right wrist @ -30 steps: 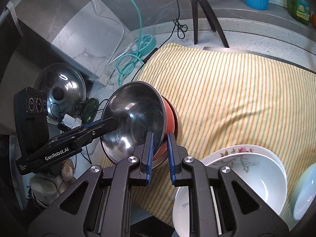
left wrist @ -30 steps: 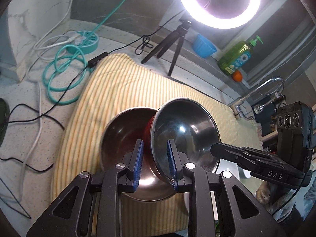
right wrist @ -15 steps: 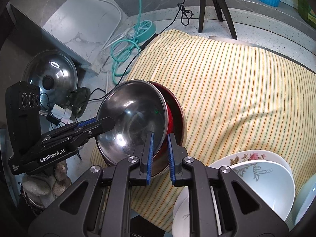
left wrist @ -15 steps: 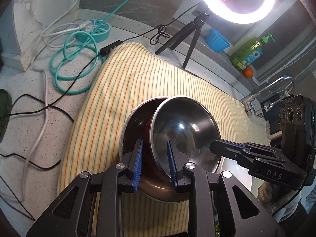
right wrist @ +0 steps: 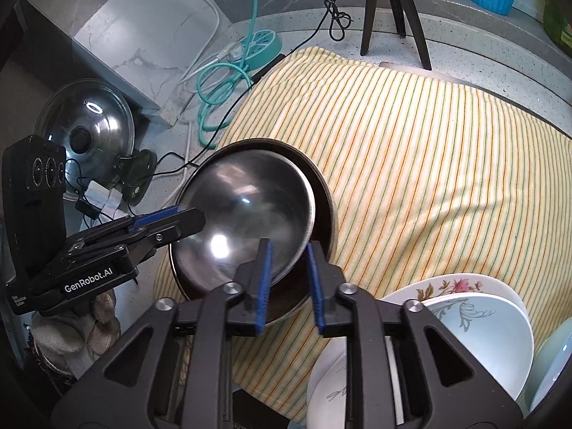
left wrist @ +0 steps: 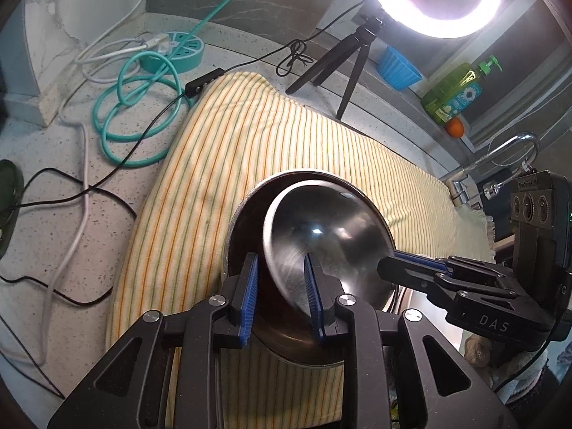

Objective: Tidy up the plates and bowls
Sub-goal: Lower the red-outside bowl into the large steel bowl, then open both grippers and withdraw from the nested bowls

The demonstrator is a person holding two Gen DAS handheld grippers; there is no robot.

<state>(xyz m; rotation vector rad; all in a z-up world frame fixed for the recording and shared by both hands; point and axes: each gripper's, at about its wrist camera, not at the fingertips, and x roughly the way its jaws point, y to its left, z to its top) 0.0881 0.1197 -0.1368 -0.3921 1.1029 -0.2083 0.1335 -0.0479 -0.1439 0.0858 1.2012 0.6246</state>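
Observation:
A small steel bowl (left wrist: pixel 329 236) sits tilted inside a larger steel bowl (left wrist: pixel 243 221) on the yellow striped cloth (left wrist: pixel 250 150). My left gripper (left wrist: pixel 280 295) is open, its fingers astride the near rims of both bowls. My right gripper (right wrist: pixel 287 280) is open too, its fingers astride the small bowl's (right wrist: pixel 246 211) rim inside the larger bowl (right wrist: pixel 323 196). Each gripper shows in the other's view, at the bowl's side. White floral bowls (right wrist: pixel 475 325) are stacked at the right wrist view's lower right.
A ring light on a tripod (left wrist: pixel 343 60), a blue cup (left wrist: pixel 398 68), a green soap bottle (left wrist: pixel 457 89) and a tap (left wrist: pixel 500 153) stand behind. Teal hose and cables (left wrist: pixel 136 107) lie left of the cloth. A steel lid (right wrist: pixel 89 121) leans at far left.
The small bowl has sunk into the larger bowl and now lies lower, hiding the red inside. Both grippers' jaws have widened off its rim.

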